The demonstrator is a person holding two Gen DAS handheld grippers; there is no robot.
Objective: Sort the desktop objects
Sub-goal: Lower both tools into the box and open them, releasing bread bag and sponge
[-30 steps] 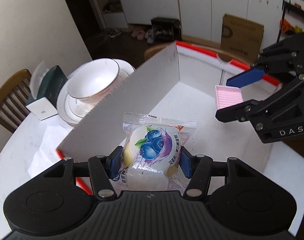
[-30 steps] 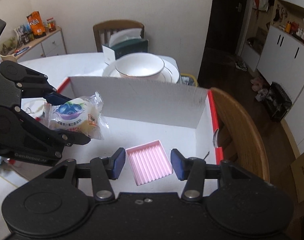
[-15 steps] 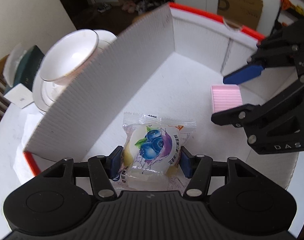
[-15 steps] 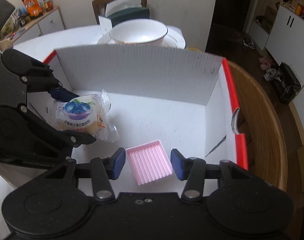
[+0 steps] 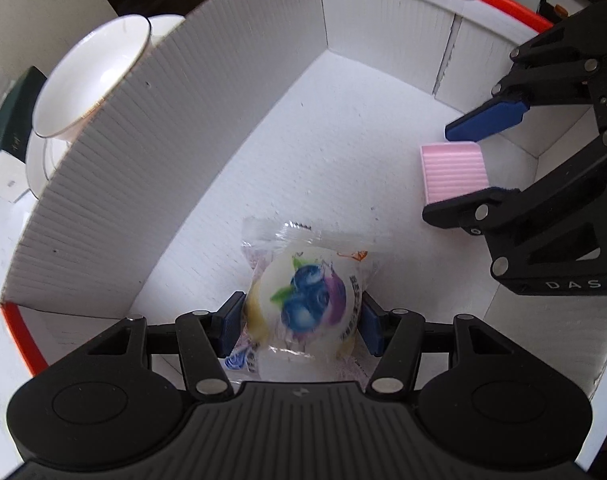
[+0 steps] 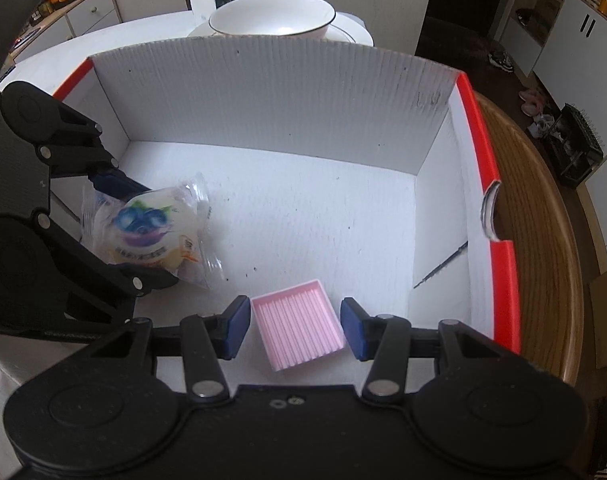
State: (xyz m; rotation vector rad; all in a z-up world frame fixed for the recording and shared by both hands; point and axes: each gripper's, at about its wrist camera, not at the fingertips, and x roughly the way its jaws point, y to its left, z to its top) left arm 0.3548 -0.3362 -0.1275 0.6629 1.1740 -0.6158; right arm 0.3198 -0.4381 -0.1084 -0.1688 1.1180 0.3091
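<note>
Left wrist view: left hand-held gripper (image 5: pixel 301 322) clamps blueberry-printed clear snack packet (image 5: pixel 307 300)

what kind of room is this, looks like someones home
Most likely a home dining area: a bowl stacked on plates on a white table, a wooden chair beside it, and white cabinets behind.

white cabinets (image 6: pixel 575 36), wooden chair (image 6: pixel 543 216), dark floor (image 6: pixel 463 48)

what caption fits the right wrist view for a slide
Right gripper open around pink ridged tray in white box; left gripper holds blueberry snack packet.
</note>
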